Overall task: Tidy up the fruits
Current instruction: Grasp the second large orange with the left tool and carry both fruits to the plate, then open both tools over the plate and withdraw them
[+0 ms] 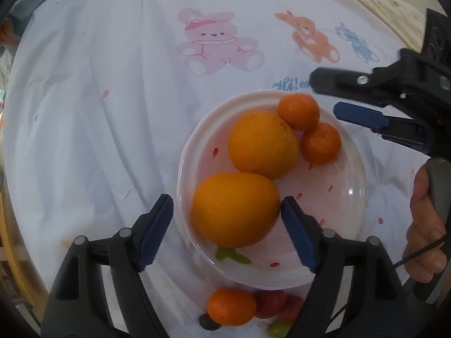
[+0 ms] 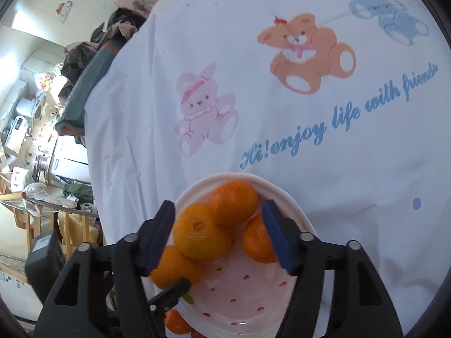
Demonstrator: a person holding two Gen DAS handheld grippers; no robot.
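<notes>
A pink strawberry-print bowl [image 1: 332, 197] sits on a white bear-print sheet. It holds two large oranges [image 1: 263, 144] and two small tangerines [image 1: 298, 111]. My left gripper [image 1: 227, 225] is open, its fingers to either side of the nearer large orange [image 1: 236, 209], which sits in the bowl; the right pad touches it. My right gripper [image 1: 327, 95] is open above the bowl's far right rim. In the right wrist view my right gripper [image 2: 218, 231] is open over the bowl [image 2: 239, 295], above the oranges [image 2: 201, 232].
A tangerine [image 1: 231, 306], red fruit [image 1: 272, 304] and a green grape [image 1: 277, 328] lie on the sheet in front of the bowl. The bed's left edge [image 2: 90, 152] drops to a cluttered room with shelves.
</notes>
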